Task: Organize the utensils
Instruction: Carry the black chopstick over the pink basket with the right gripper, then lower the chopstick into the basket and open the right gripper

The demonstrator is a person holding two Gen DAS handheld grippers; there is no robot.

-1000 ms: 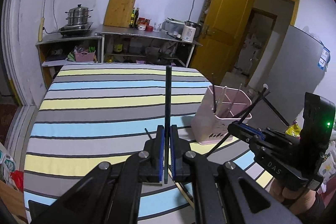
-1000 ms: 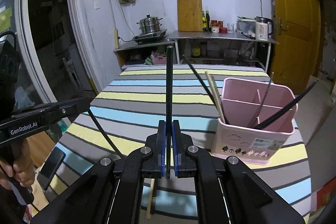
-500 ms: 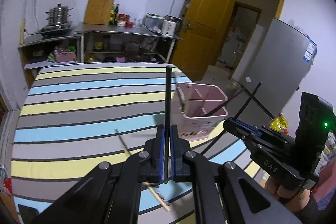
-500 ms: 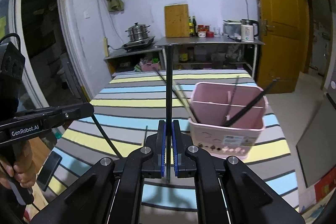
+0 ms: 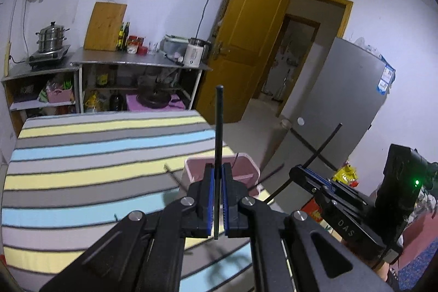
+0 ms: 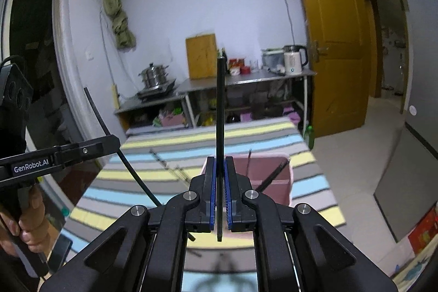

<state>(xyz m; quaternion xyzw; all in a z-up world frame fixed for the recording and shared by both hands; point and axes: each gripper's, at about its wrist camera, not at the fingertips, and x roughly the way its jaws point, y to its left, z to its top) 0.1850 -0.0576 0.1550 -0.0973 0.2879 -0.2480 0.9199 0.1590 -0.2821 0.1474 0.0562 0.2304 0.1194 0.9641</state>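
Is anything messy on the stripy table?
Yes. A few loose chopsticks lie scattered on the striped tablecloth instead of standing in the pink holder, where the dark ones lean crookedly.

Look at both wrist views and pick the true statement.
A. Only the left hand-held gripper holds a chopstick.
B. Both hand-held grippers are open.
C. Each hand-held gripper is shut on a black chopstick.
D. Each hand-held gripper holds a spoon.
C: the left hand-held gripper clamps a black chopstick between its blue pads, and the right hand-held gripper clamps another black chopstick the same way.
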